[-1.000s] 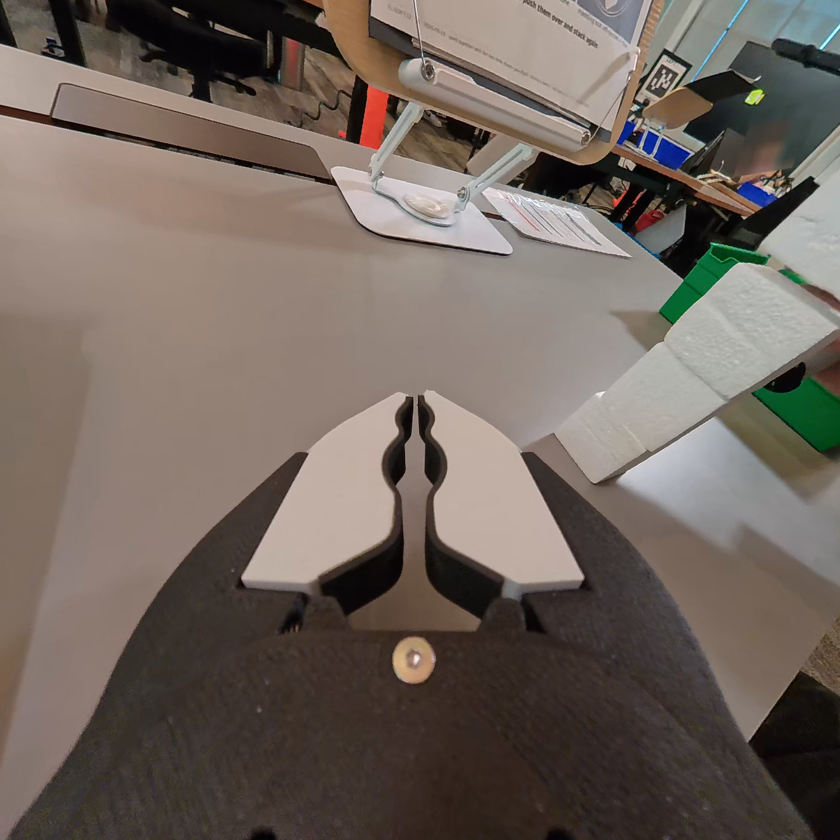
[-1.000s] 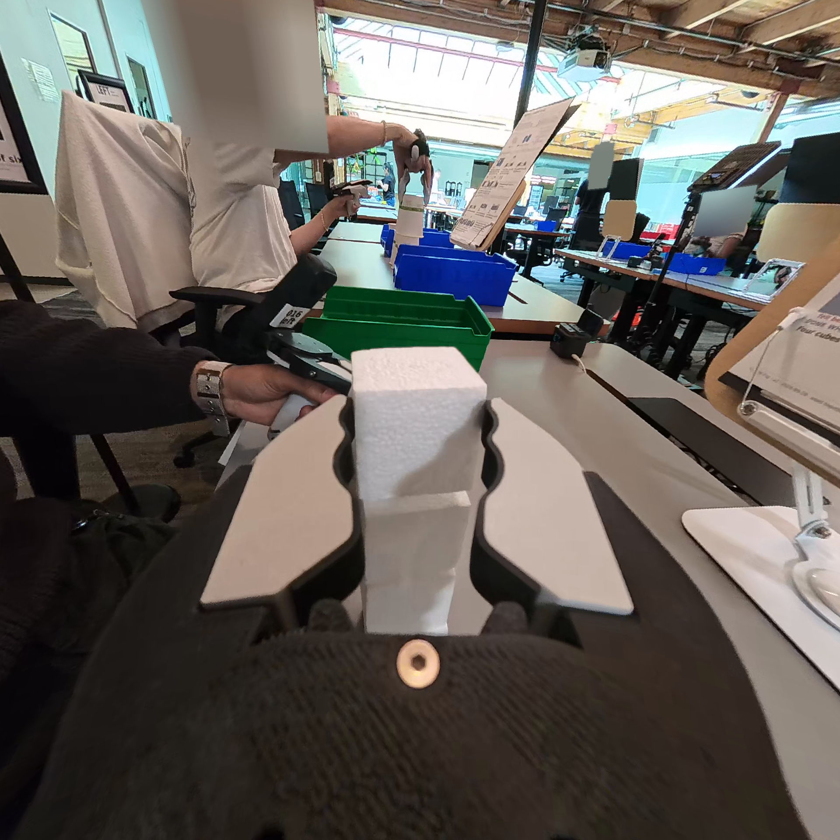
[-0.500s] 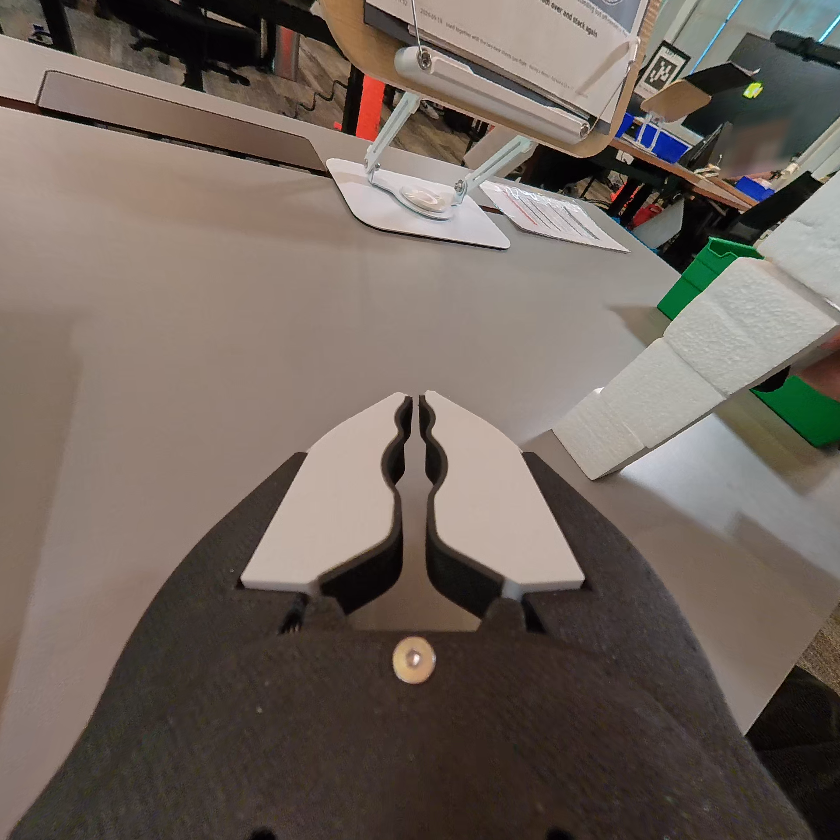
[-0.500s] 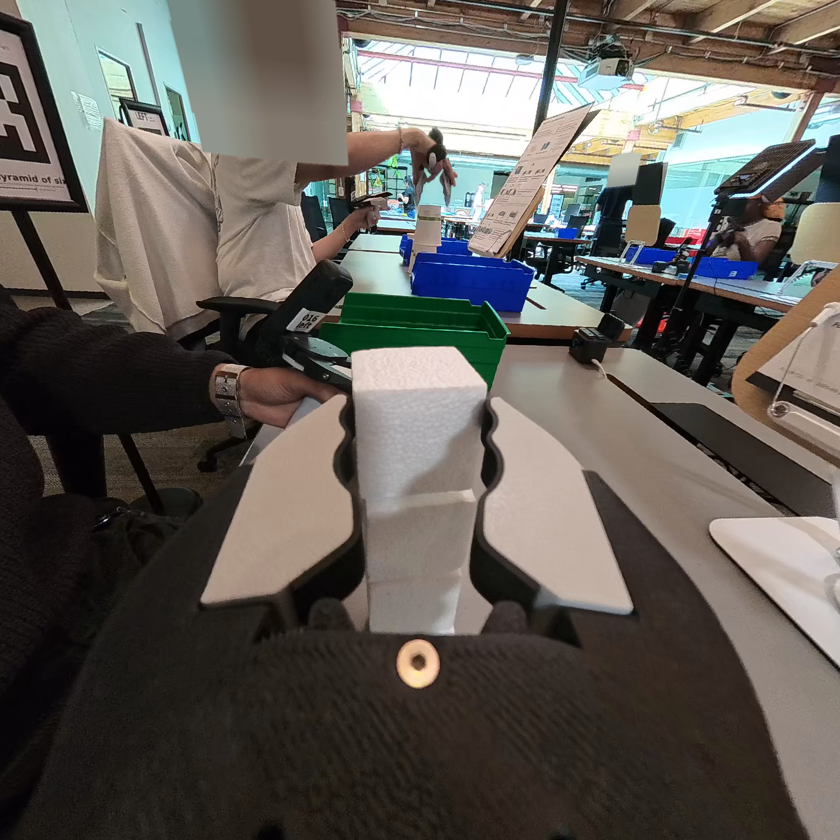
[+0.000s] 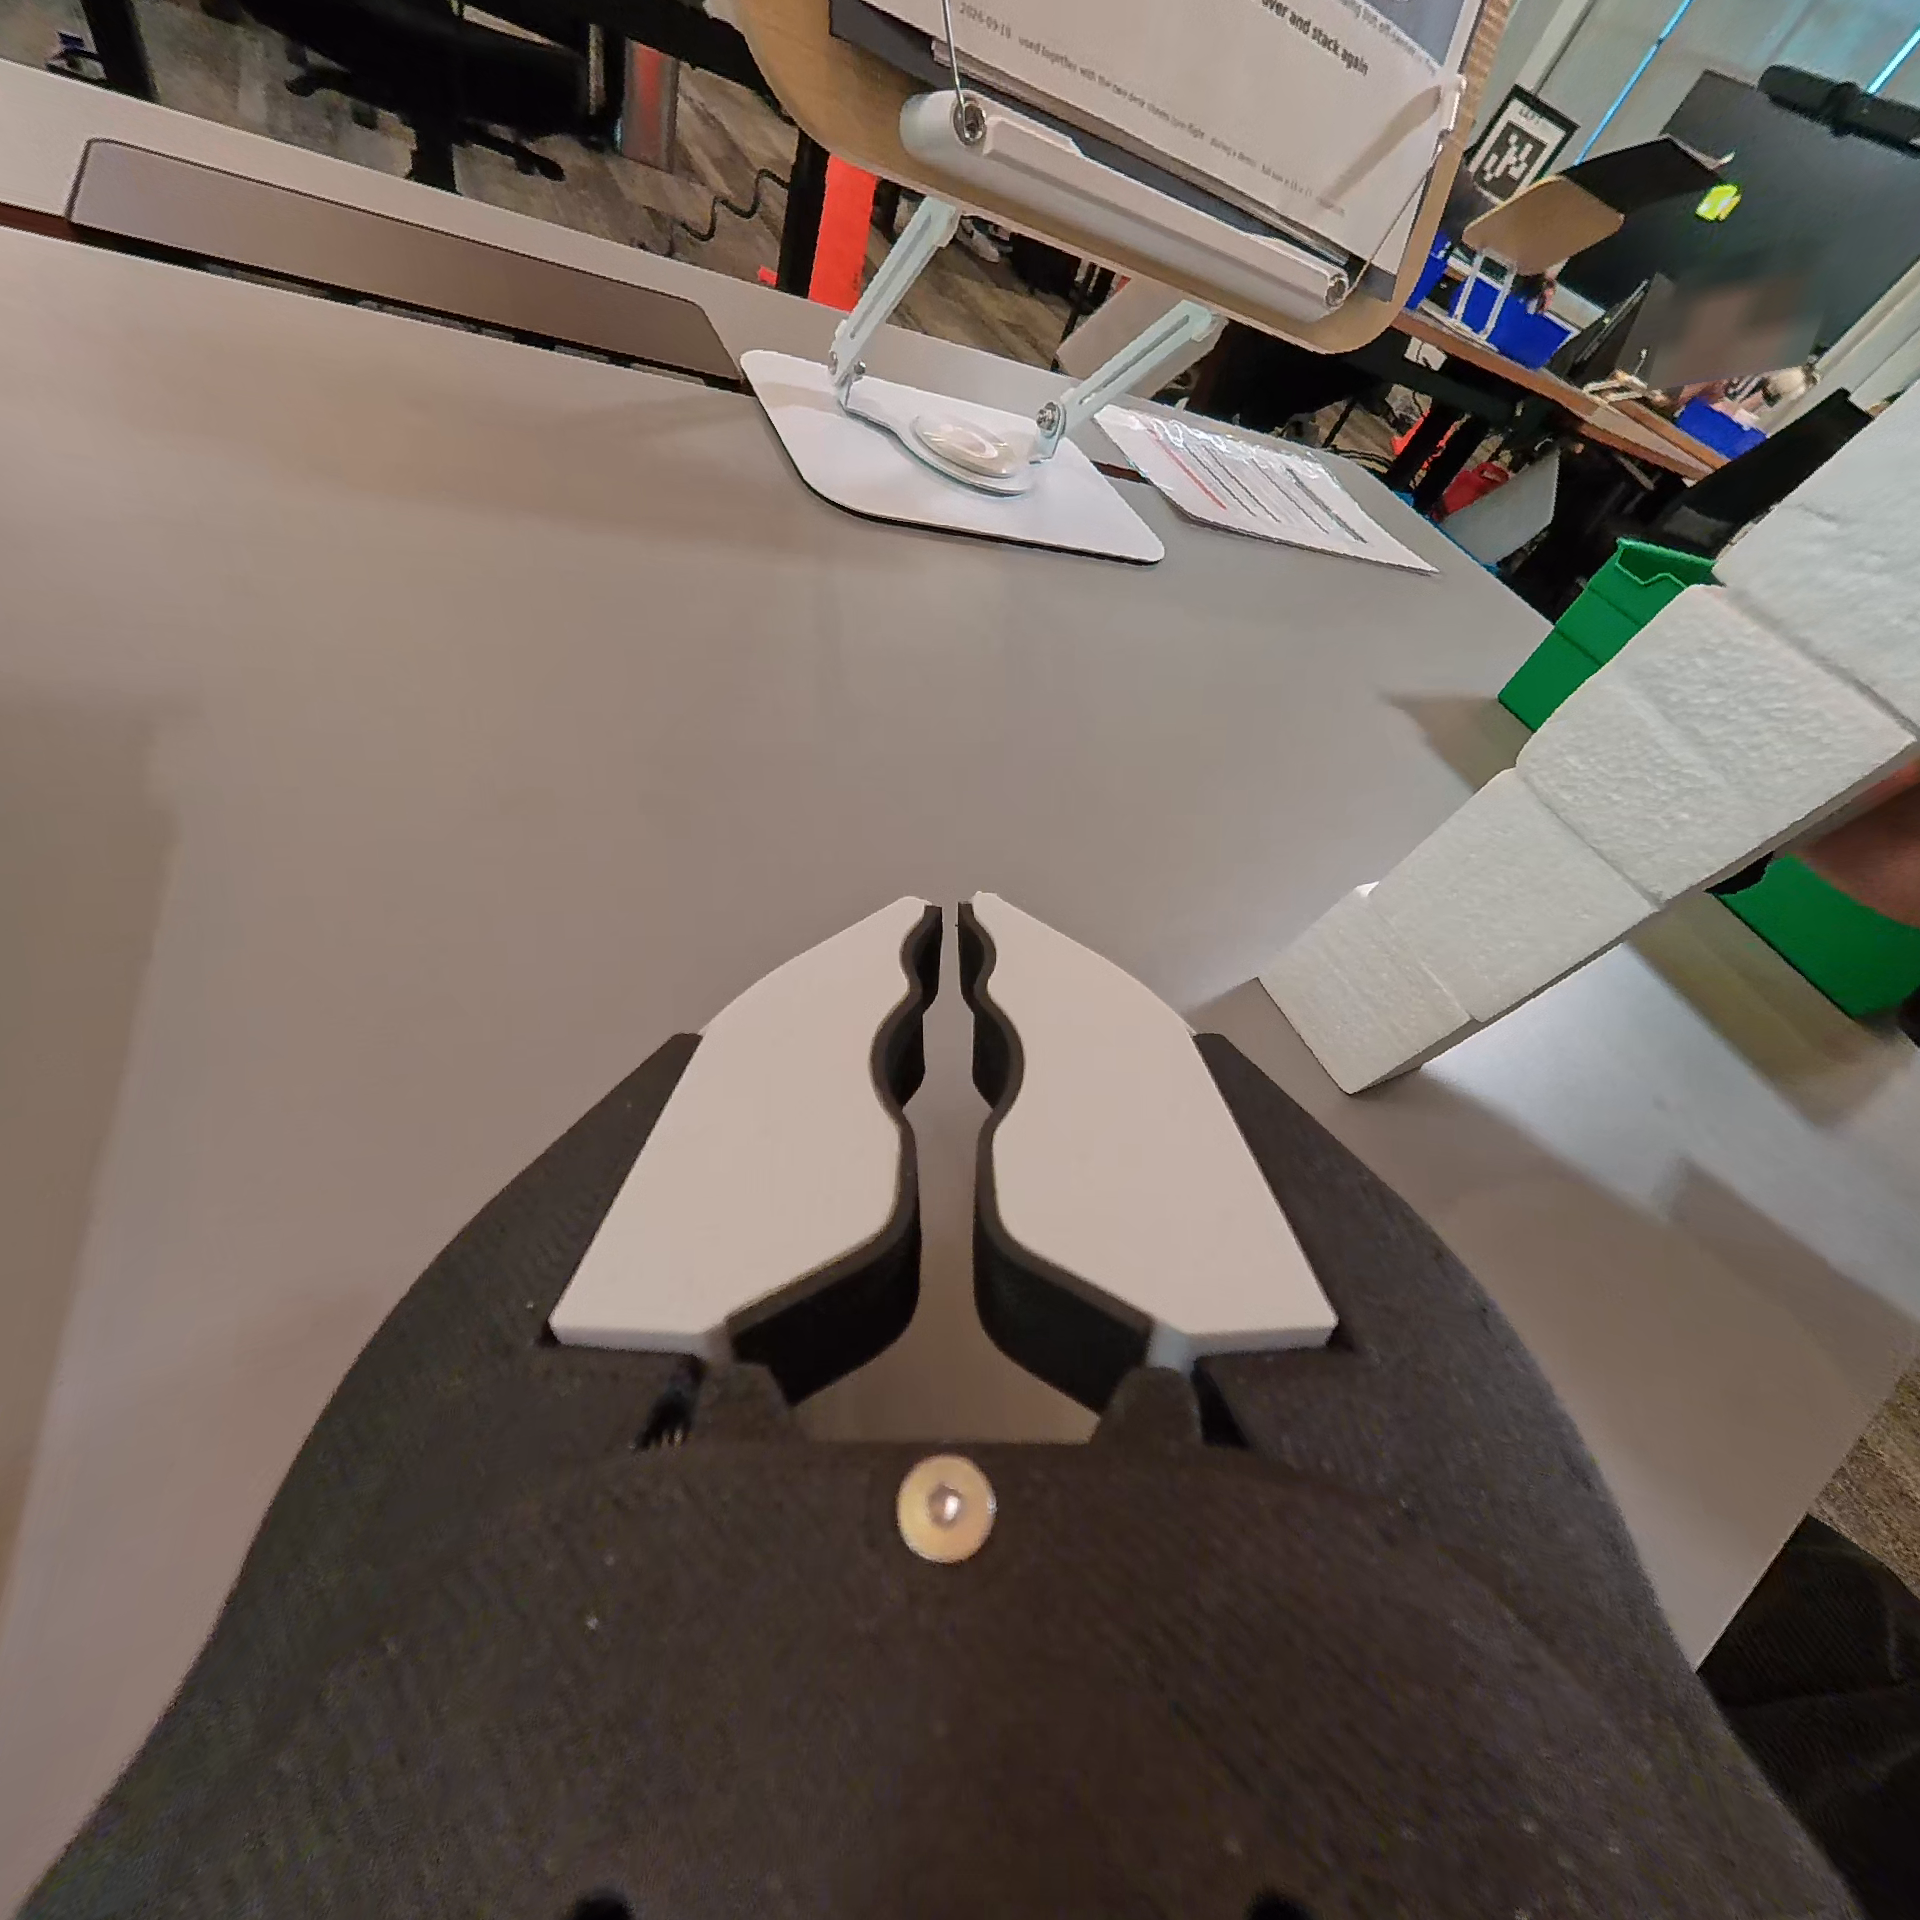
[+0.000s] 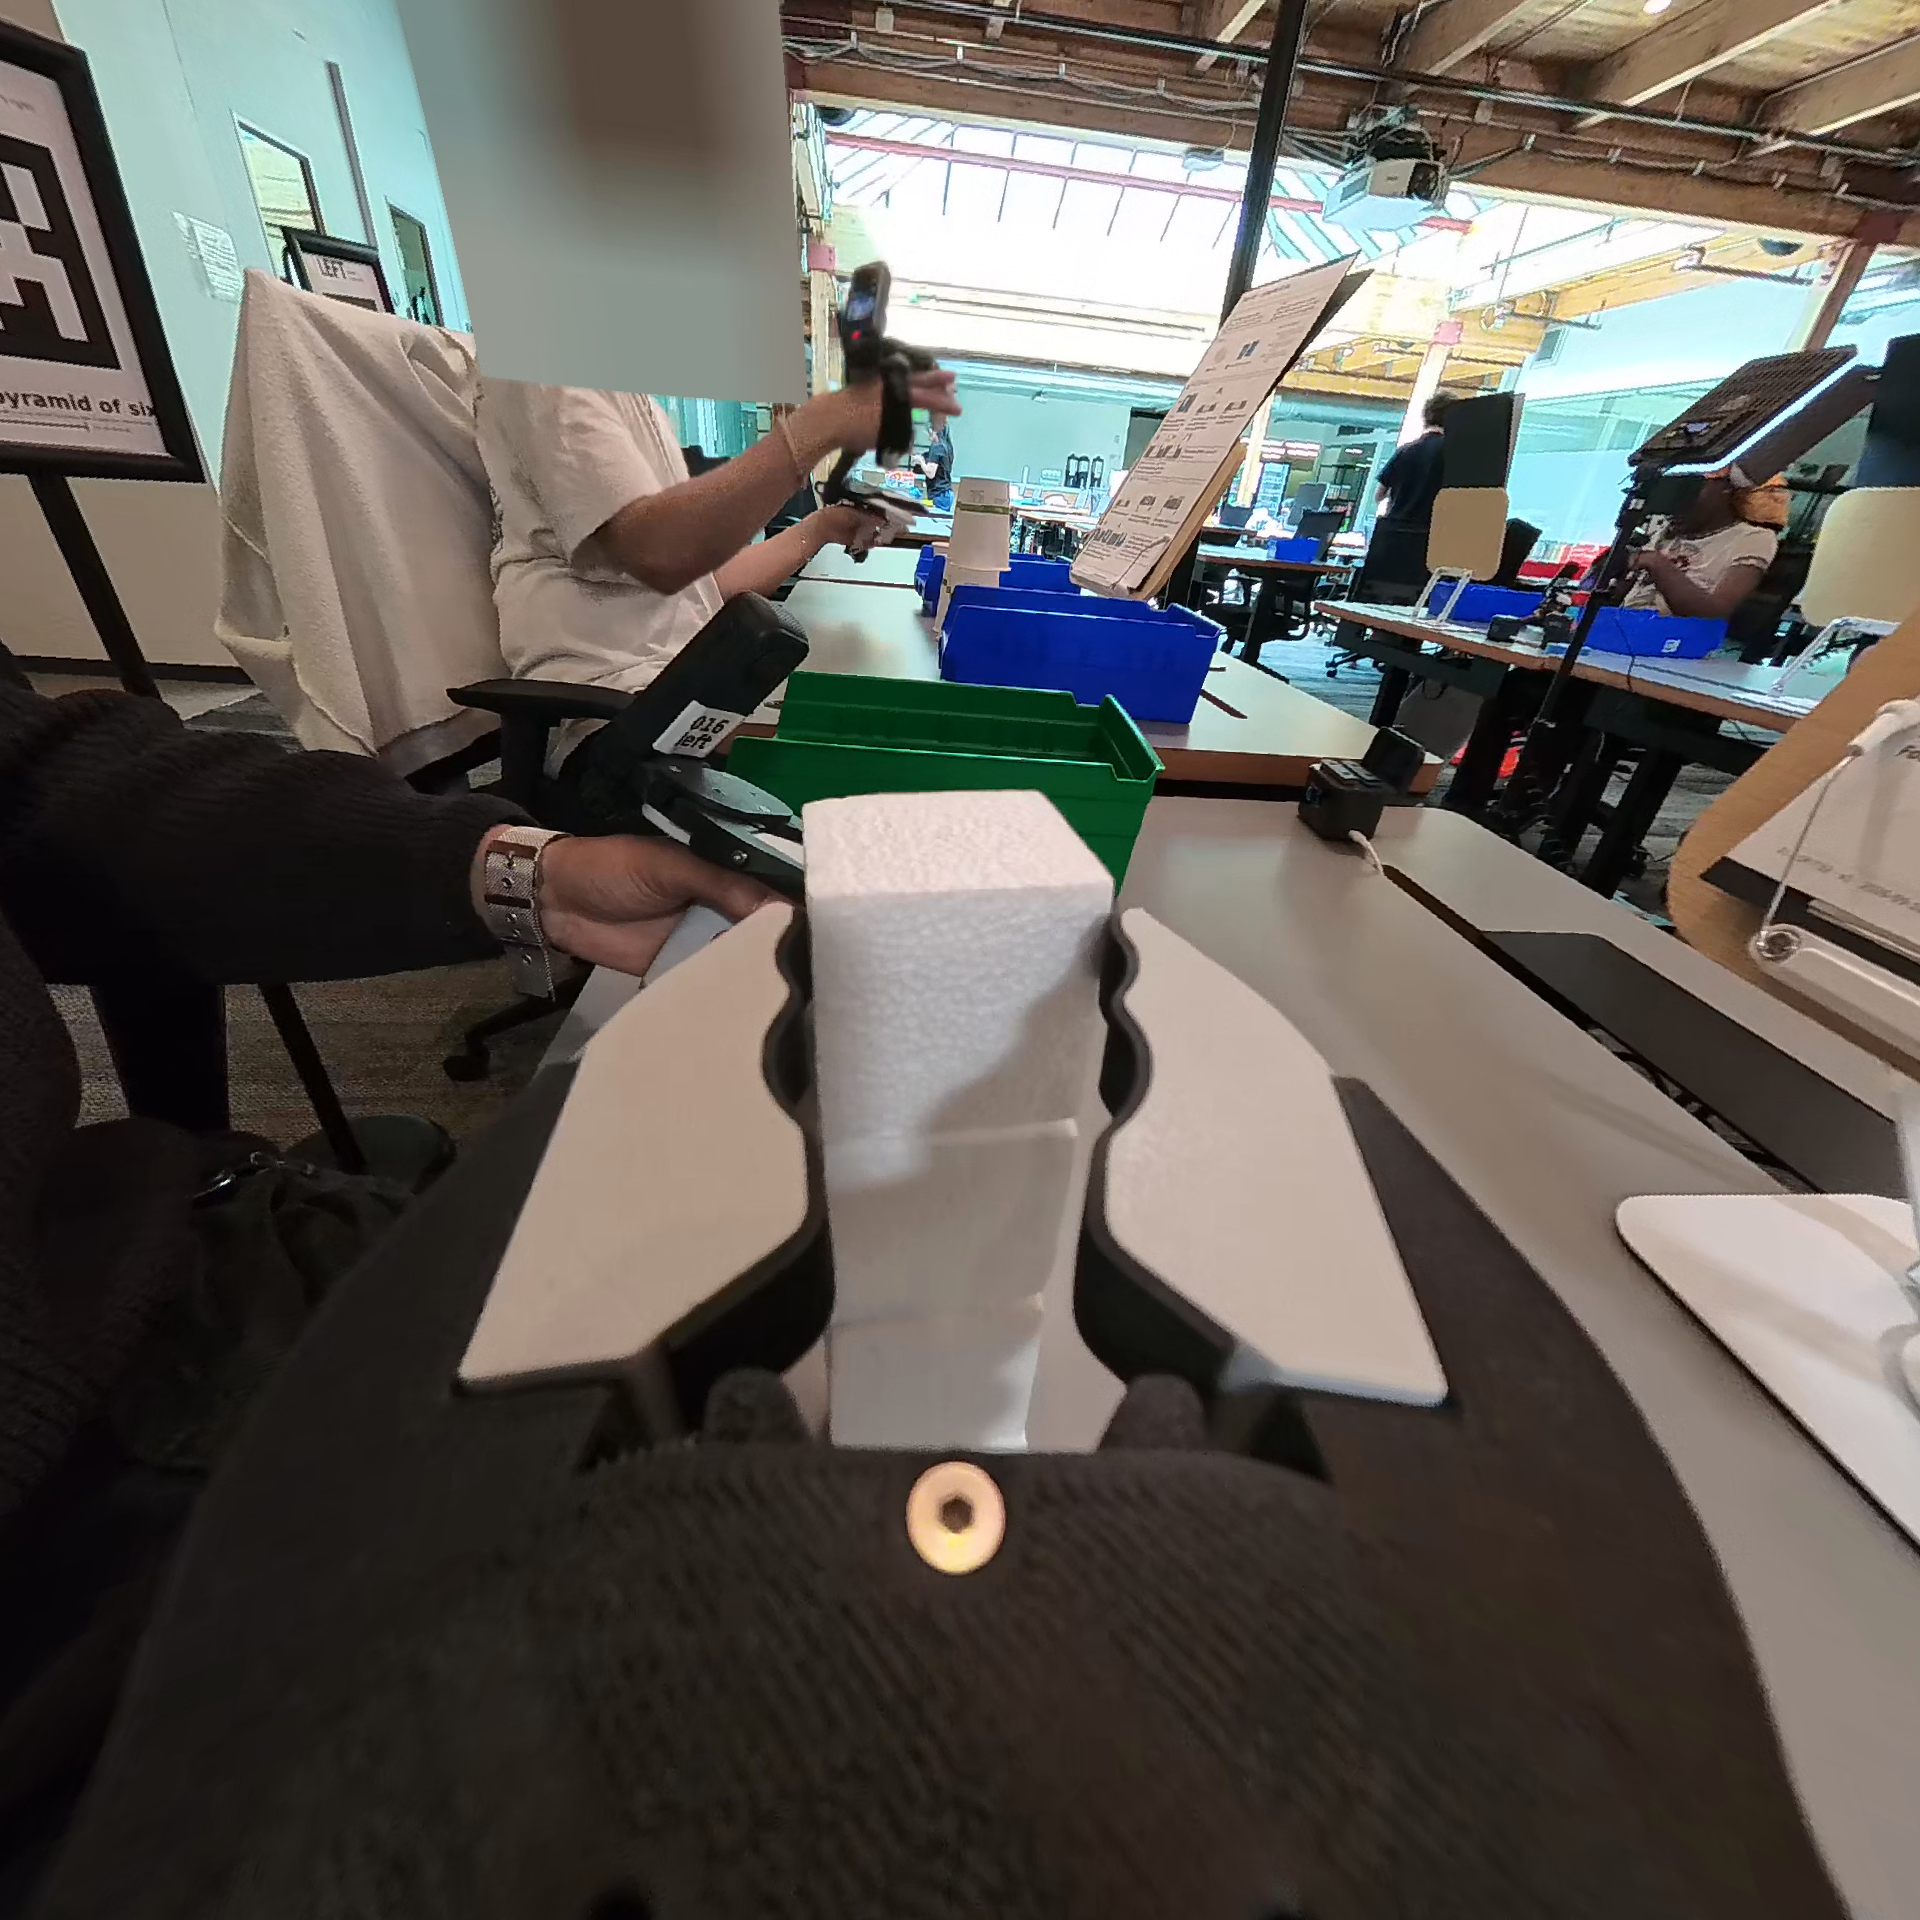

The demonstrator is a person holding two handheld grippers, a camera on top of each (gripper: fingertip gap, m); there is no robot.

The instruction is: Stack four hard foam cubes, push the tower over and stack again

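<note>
My right gripper (image 6: 961, 925) is shut on the top white foam cube (image 6: 956, 935) of a stack. Two more foam cubes (image 6: 951, 1226) show below it between the fingers. In the left wrist view the same foam stack (image 5: 1507, 904) stands at the right on the grey table (image 5: 520, 727) and looks leaning, with its bottom cube (image 5: 1361, 997) on the table top. My left gripper (image 5: 948, 909) is shut and empty, low over the table, a little left of the stack. A hand (image 6: 644, 894) holds the left gripper just beyond the stack.
A document stand with a white base (image 5: 956, 468) and a laminated sheet (image 5: 1257, 488) lie at the far side. A green bin (image 6: 935, 748) sits beyond the table end, with a blue bin (image 6: 1070, 644) behind it. A seated person (image 6: 540, 540) works at the neighbouring table. A small black device (image 6: 1351, 790) lies on the table. Left tips to right tips: about 20 centimetres.
The right wrist view has swung a little to the left and more of the lower cubes show, with the top cube still gripped. The left gripper has edged slightly forward.
</note>
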